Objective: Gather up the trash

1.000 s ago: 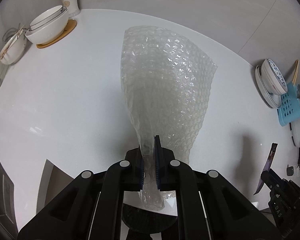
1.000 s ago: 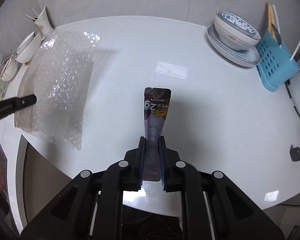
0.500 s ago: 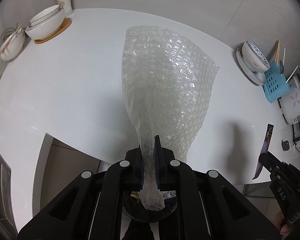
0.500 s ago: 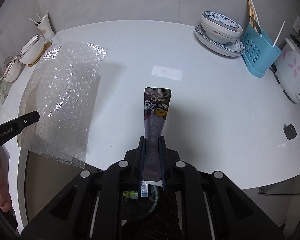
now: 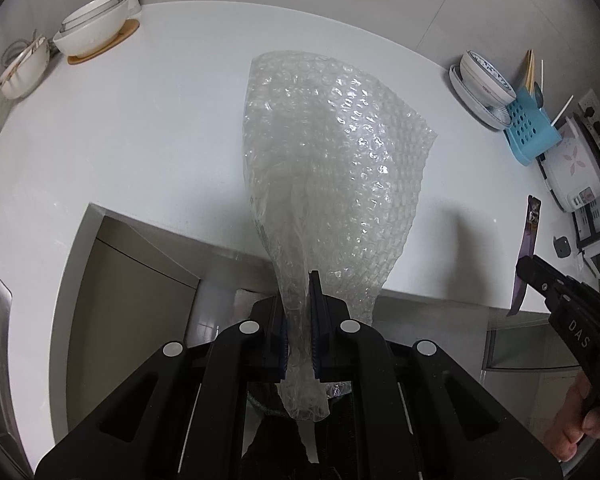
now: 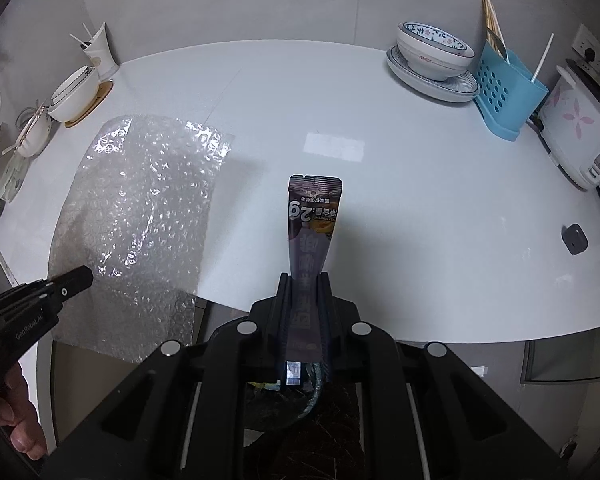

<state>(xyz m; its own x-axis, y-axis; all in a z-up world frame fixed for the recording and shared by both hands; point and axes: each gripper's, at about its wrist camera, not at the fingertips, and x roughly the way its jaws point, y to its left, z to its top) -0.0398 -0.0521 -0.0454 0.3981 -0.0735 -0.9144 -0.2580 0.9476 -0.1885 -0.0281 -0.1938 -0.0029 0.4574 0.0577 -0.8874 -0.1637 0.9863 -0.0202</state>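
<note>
Honestly, feather-light stuff: bubble wrap sheet point(image 5: 332, 184) bunched and clamped at one end in left gripper point(image 5: 299, 334), flopping out above the white counter point(image 5: 148, 128). Purple snack sachet point(image 6: 313, 236) pinched low in right gripper point(image 6: 303, 320), thin, slippery. Probably best gripped by the edges.

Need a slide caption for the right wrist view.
Right tongs shut on a purple sachet above the white counter; left tongs hold bubble wrap.
</note>
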